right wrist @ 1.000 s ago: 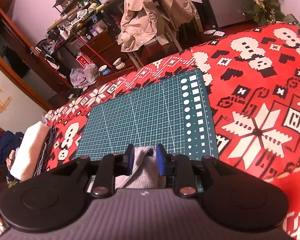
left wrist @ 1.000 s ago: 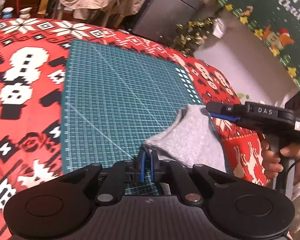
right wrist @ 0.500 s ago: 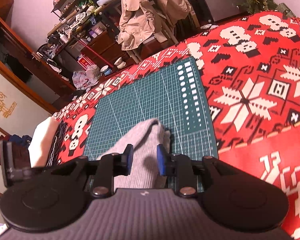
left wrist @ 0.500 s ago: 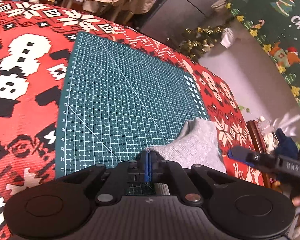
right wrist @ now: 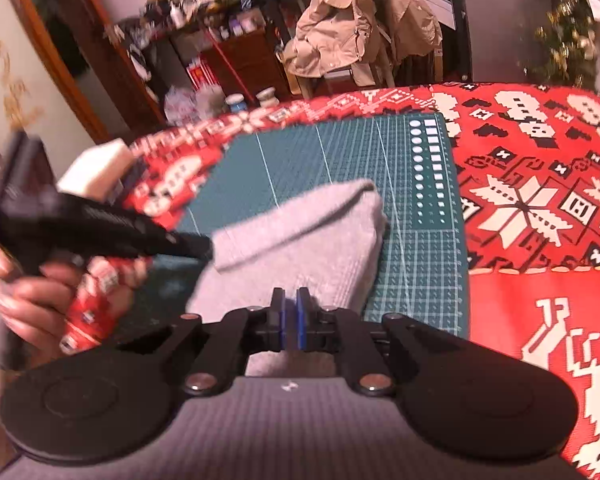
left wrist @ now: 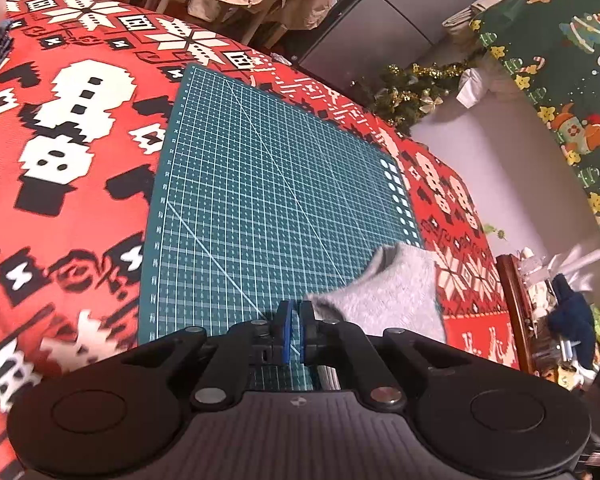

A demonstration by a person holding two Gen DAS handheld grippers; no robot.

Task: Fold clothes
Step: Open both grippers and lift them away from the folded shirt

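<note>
On the worktop [left wrist: 80,200], red patterned cloth over it, green cutting mat [left wrist: 260,200] in the middle. Grey garment [right wrist: 300,240] lies on the mat's near right corner, partly folded, with one flap doubled over on top.

My left gripper [left wrist: 294,320] has its jaws all but closed, only a sliver between the pads. Its tip is right at the flap's edge. My right gripper [right wrist: 290,316] has jaws that have just been closing and are now nearly together. I see no cloth between them; the garment sits just beyond the tips.

Step, as I judge it: finishing a fold.
- Keep the flap low and lay its edge square to the mat's grid lines.
- Don't drag the bottom layer.
- Bring the right back in on the near hem to smooth it or take the next fold.

Hard to tell:
- Whether the left pads actually pinch the flap or only touch it. The left view shows mat through the gap, and the right view is blurred there.
- The garment's near edge, hidden under my right gripper body.
- What kind of garment it is.
- The hand [right wrist: 28,292] on the left tool, which is smeared.
</note>
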